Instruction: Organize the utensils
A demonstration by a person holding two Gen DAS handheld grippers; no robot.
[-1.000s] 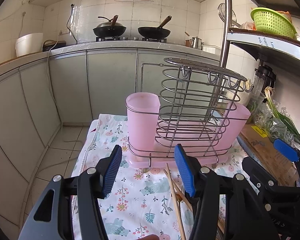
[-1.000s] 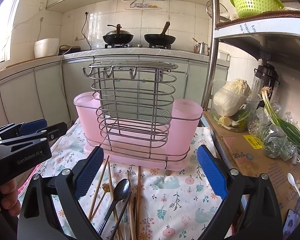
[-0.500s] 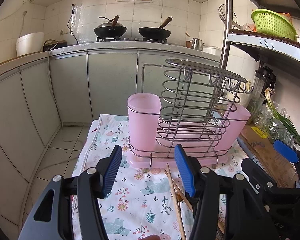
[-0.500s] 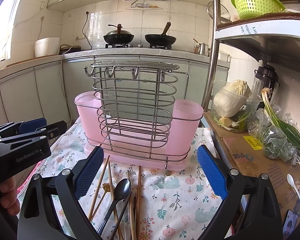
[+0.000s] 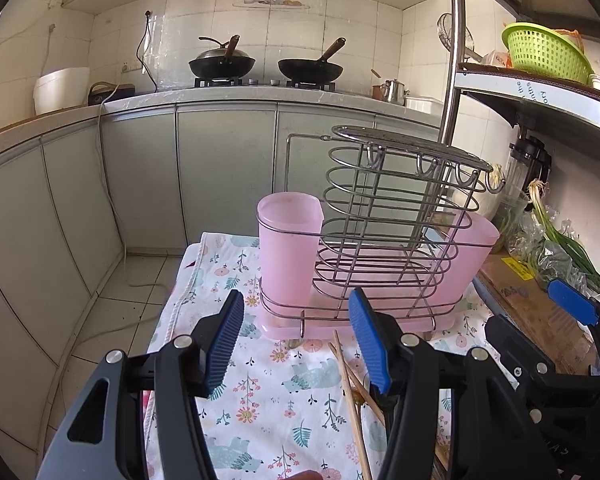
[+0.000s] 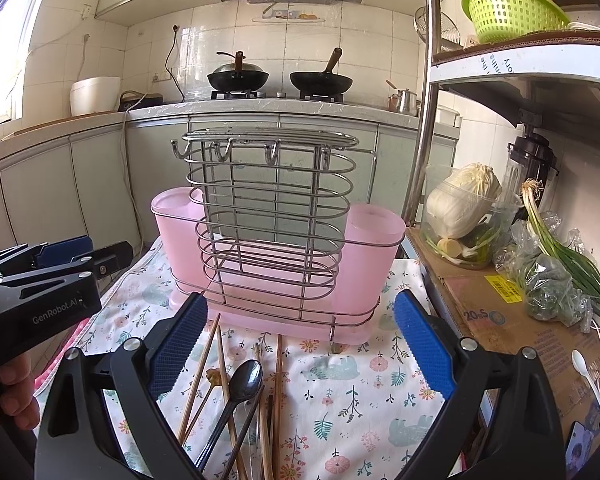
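- Right wrist view: the right tool (image 6: 300, 348) hangs low over the near part of the surface (image 6: 380, 412), aimed level at the utensil rack (image 6: 276, 240); its blue fingers (image 6: 424, 346) are set wide apart and grip nothing.
- Left of it in the same view, the left tool's black body reaches in from the side, with a person's hand (image 6: 14, 394) wrapped round its handle.
- Left wrist view: the left tool (image 5: 296, 344) also points at the rack, jaws apart and empty, with the pink cup (image 5: 290, 244) at the rack's near end showing between them.
- Utensils lie loose on the floral cloth just in front of the rack: several wooden chopsticks (image 6: 278, 392) and a dark metal spoon (image 6: 242, 380).
- Their long axes run roughly away from the camera toward the rack; the spoon's bowl is at the far end, its handle slanting back toward the near left.
- One chopstick pair (image 5: 350, 396) (seen from the left tool) lies beside the right-hand finger, possibly running partly under it, though the finger hides the contact.
- Rack stands upright on the cloth, a wire basket in the middle with a pink cup at each end; both cups look empty from here.
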